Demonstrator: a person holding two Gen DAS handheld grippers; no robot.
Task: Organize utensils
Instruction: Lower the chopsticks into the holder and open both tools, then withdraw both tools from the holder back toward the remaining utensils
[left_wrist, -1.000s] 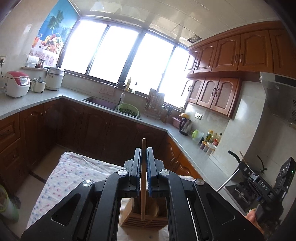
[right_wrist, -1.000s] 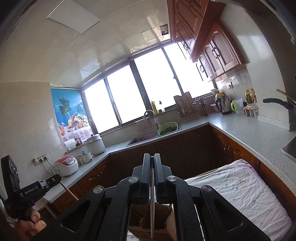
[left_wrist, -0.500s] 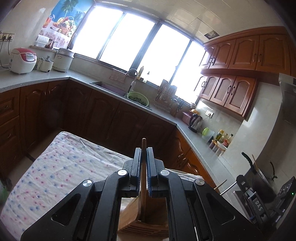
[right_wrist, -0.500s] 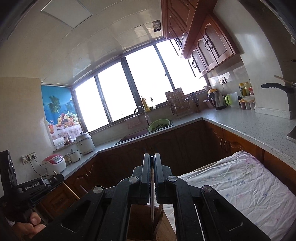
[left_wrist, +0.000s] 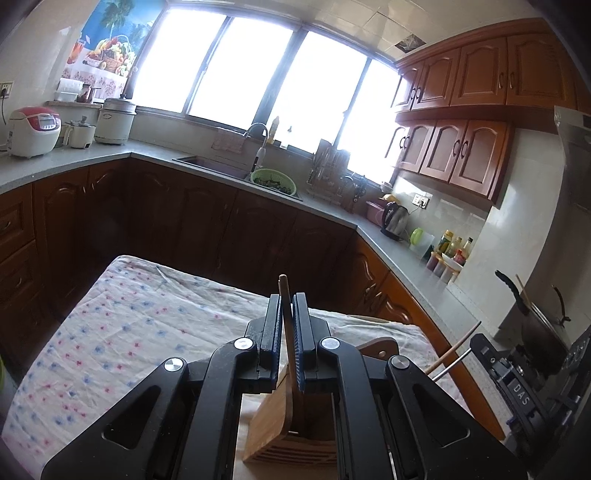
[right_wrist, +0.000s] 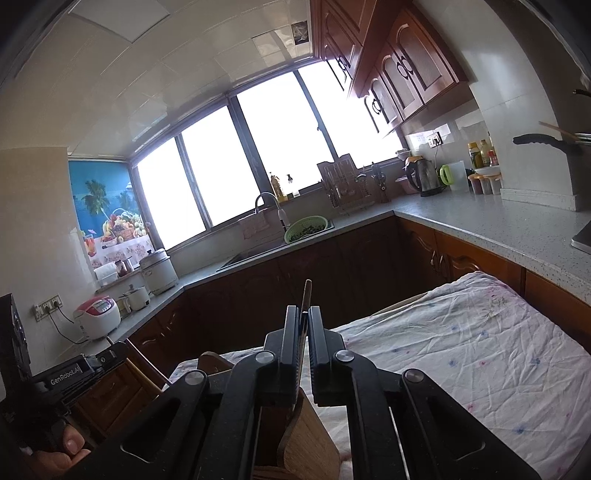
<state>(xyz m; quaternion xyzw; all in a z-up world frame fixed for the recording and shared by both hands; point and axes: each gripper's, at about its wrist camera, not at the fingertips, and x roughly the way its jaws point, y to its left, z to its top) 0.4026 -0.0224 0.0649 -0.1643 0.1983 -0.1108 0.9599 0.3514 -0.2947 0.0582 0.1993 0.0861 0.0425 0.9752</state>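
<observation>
Wooden and slatted, the utensil holder (left_wrist: 295, 424) stands directly beneath both claws on a table spread with a white flower-print cloth (left_wrist: 140, 332). Around the table runs a kitchen of dark lower cabinets, grey counters (left_wrist: 402, 254) and a wide bright window ahead.

The left gripper (left_wrist: 288, 328) is pinched on one slim wooden utensil (left_wrist: 283, 291), whose tip pokes up past the fingertips while its lower end reaches down into the holder. The right gripper (right_wrist: 303, 332), jaws nearly together, pinches a second thin utensil (right_wrist: 306, 295) that likewise runs down toward the holder (right_wrist: 306, 439).

Count: two claws, two gripped utensils, one holder. Beyond them on the counter are one kettle (left_wrist: 395, 219) and one green colander (left_wrist: 273, 181).
</observation>
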